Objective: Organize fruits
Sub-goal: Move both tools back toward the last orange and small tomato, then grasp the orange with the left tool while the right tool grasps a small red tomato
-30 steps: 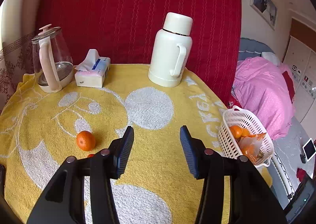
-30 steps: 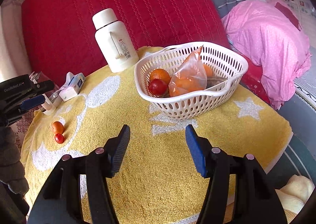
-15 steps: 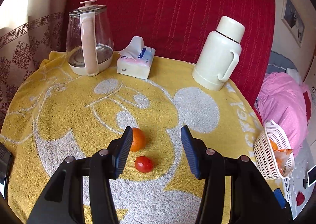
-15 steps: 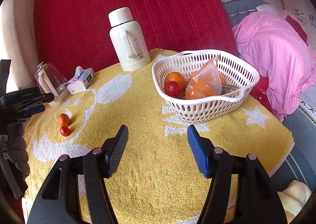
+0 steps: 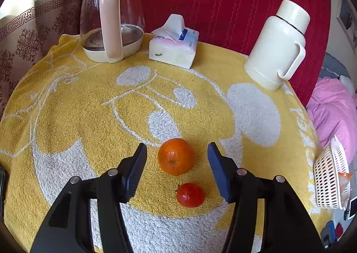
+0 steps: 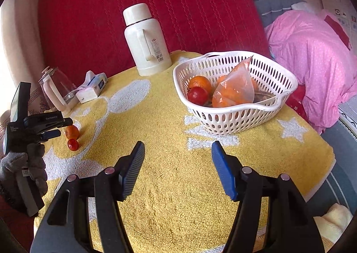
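An orange mandarin (image 5: 176, 156) lies on the yellow towel, between the fingers of my open left gripper (image 5: 177, 152), untouched. A small red fruit (image 5: 190, 194) lies just nearer, toward the right finger. Both also show in the right wrist view, the mandarin (image 6: 72, 131) and the red fruit (image 6: 73, 144), beside the left gripper (image 6: 52, 129). The white basket (image 6: 234, 117) holds an orange, a red fruit and a plastic bag of oranges. It shows at the table's right edge in the left wrist view (image 5: 330, 177). My right gripper (image 6: 177, 153) is open and empty above the towel.
A glass kettle (image 5: 111, 14), a tissue pack (image 5: 174, 45) and a white thermos (image 5: 279, 45) stand along the back of the round table. A red cushion rises behind them. A pink blanket (image 6: 312, 52) lies on the bed to the right.
My left gripper has swung left and down toward the mandarin, which now sits between its fingers. The right gripper has drawn back slightly from the basket.
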Motion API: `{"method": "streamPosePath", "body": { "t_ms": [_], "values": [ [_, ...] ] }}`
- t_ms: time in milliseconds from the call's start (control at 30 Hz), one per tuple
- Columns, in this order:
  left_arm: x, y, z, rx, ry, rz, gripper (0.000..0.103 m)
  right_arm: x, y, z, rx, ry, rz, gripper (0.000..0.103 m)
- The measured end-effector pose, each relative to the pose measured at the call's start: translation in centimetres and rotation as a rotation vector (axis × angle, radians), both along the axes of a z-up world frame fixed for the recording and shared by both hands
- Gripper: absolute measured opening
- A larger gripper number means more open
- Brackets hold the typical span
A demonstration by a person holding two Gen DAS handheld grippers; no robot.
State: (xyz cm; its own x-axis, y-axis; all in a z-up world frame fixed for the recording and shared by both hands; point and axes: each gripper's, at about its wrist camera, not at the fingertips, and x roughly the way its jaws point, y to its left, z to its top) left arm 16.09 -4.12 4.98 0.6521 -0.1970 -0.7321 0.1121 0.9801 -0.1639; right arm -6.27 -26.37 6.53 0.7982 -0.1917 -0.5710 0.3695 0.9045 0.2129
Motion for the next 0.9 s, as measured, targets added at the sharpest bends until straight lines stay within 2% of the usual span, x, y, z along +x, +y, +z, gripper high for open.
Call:
{"method": "streamPosePath", "body": {
  "t_ms": [333, 433, 567, 667, 900],
  "values": [
    [1.3, -0.2, -1.9, -0.011, 0.047, -0.022, 0.056, 0.1, -0.1, -0.2, 0.002, 0.009, 0.002, 0.064],
    [1.6, 0.2, -2.6, -0.021, 0.055, -0.003, 0.048, 0.2, -0.2, -0.3, 0.004, 0.013, 0.0, 0.064],
    [1.3, 0.5, -2.5, -0.038, 0.028, -0.004, 0.046, 0.3, -0.3, -0.4, 0.005, 0.021, -0.008, 0.064],
    [0.9, 0.8, -2.3, -0.069, 0.013, -0.012, 0.04, 0.3, -0.4, -0.5, 0.003, 0.026, -0.018, 0.064],
    [0.2, 2.4, -1.7, -0.141, 0.008, 0.006, 0.04, 0.7, -0.3, -0.7, -0.017, 0.048, -0.035, 0.064]
  ]
}}
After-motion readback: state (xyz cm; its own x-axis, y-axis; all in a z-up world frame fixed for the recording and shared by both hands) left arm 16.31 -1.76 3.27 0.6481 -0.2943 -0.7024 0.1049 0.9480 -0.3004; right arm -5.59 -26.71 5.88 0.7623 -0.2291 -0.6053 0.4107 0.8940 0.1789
